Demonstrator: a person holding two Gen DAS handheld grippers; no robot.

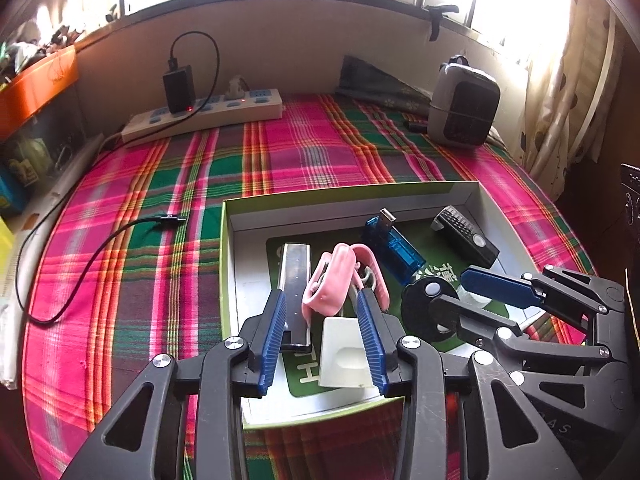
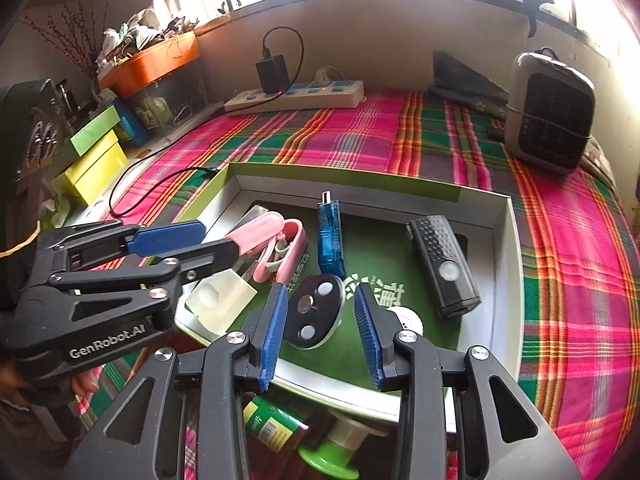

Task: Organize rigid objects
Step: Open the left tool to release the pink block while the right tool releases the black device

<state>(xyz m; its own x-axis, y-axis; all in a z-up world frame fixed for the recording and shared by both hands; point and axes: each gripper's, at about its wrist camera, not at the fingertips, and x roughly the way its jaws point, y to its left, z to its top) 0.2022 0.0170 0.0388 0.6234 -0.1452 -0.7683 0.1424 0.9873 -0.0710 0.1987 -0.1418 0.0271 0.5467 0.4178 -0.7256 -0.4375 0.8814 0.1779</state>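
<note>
- Inside, the shallow cardboard tray (image 1: 472, 196) is sitting on plaid cloth (image 1: 168, 184), its low walls fencing six items with bare green floor between.
- Left gripper (image 1: 324, 334) is hovering spread wide, grasping nothing, straddling the pink clip (image 1: 340, 280) and pale translucent block (image 1: 344, 356), beside one metal bar (image 1: 295, 276).
- Right gripper (image 2: 320, 332) is gaping, released, flanking the round black disc (image 2: 316, 312).
- One blue USB stick (image 2: 330, 236) and one black studded remote (image 2: 444, 260) are lying apart.
</note>
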